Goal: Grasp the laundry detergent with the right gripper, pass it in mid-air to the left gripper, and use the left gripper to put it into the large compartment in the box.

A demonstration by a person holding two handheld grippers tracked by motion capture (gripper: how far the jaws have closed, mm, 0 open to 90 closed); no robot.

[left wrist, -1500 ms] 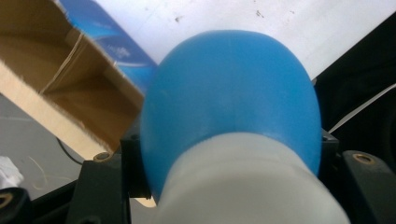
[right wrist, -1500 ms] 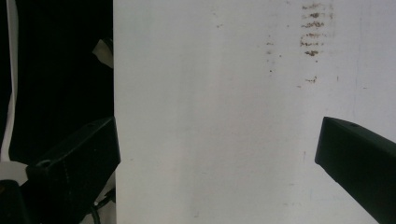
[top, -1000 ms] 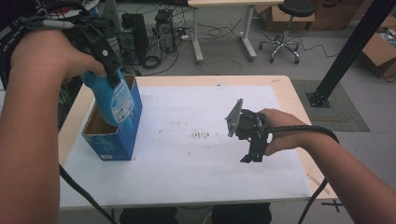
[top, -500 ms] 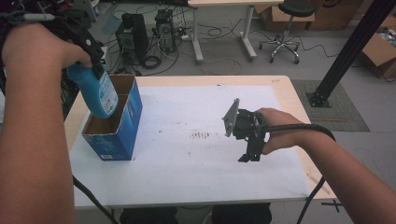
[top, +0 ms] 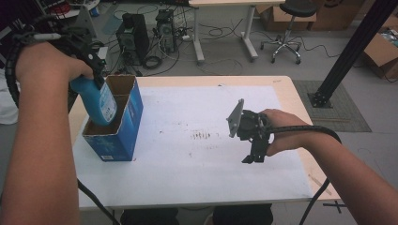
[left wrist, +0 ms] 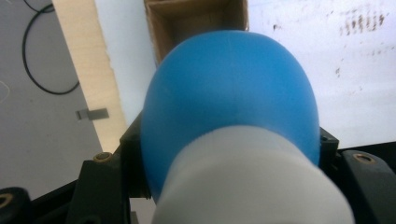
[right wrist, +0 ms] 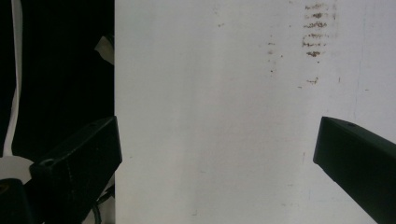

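I am lowering the blue bottle (top: 99, 99) with the left hand-held gripper (top: 96, 65), whose jaws are clamped on the bottle just below its white cap (left wrist: 252, 182). Compared with a second ago, the bottle is sitting deeper and nearer the back of the open blue box (top: 123, 136); its base is now entering the cardboard opening directly below the left hand-held gripper, tilted rather than upright. I judge the insertion to be partly complete: the bottle still needs straightening and further descent before release. The right hand-held gripper (top: 251, 157) is hovering over the white desk (top: 187, 164), well apart from the box, jaws spread wide and holding nothing.
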